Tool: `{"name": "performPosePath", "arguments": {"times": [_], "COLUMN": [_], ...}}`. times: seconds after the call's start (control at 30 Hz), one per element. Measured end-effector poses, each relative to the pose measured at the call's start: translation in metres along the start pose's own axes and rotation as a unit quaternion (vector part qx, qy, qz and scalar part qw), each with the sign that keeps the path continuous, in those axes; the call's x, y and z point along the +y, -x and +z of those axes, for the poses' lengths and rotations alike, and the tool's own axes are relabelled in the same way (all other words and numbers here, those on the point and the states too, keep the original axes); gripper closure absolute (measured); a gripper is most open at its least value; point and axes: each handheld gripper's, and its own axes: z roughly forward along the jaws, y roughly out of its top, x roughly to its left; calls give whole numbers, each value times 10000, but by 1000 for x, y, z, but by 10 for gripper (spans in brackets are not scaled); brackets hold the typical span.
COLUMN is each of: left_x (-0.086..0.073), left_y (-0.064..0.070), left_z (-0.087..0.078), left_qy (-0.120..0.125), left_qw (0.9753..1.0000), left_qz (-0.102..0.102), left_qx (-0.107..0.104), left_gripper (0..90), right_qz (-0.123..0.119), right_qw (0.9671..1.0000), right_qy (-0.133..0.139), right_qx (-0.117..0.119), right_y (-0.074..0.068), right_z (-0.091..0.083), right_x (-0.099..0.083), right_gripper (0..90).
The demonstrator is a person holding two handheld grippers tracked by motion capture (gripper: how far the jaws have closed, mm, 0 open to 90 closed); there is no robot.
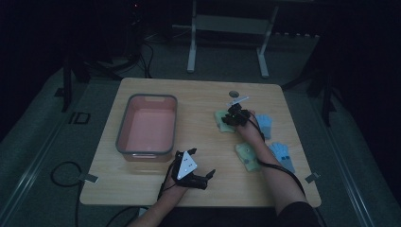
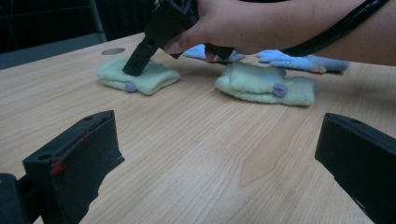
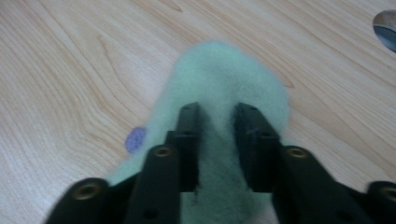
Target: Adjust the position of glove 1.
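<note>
From the high view, my right gripper (image 1: 235,116) is down on the far green mitten (image 1: 222,121), which lies right of the desk's middle, towards the far edge; my left gripper (image 1: 193,174) waits open near the near edge, holding nothing. The pink bin (image 1: 146,127) sits on the left half — I judge it the likely drop point.

In the left gripper view, my jaws stand wide apart over bare wood; a second green mitten (image 2: 266,85) lies beyond, with blue mittens (image 2: 299,61) behind it.

In the right gripper view, my jaws pinch a ridge of the green fleece — gripping, I'd say, not yet lifted. Next: raise it straight, then carry it left across open desk, clearing the bin's rim.
</note>
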Motion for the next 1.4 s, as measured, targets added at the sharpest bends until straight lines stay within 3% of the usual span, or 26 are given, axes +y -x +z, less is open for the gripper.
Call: {"name": "performPosePath", "arguments": {"times": [0.1, 0.27, 0.4, 0.83, 1.0, 1.17, 1.37, 1.4], "left_x": [0, 0, 0, 0, 0, 0, 0, 0], "left_y": [0, 0, 0, 0, 1, 2, 2, 2], "left_z": [0, 0, 0, 0, 0, 1, 0, 0], "left_qy": [-2, 3, 1, -4, -19, -22, -15, -9], "left_qw": [10000, 10000, 10000, 10000, 10000, 10000, 10000, 10000], "left_qz": [16, -10, -23, -13, 24, 35, 65, 64], "left_qx": [5, 9, 14, 48, 68, 67, 72, 72], "left_gripper": [0, 0, 0, 0, 0, 0, 0, 0], "right_qz": [152, 566, 582, 764, 775, 837, 790, 834], "right_qw": [9999, 9984, 9982, 9959, 9949, 9934, 9927, 9927], "right_qy": [-34, -6, 34, 470, 633, 783, 867, 856], "right_qx": [-46, -84, -105, -66, -159, -60, -263, -188], "right_y": [-3, -5, -11, -44, -67, -90, -114, -117], "right_z": [1, -6, -18, -83, -112, -134, -144, -143], "right_x": [2, 5, 8, 16, 16, 10, -4, -7], "right_gripper": [821, 858, 859, 859, 859, 859, 859, 859]}}
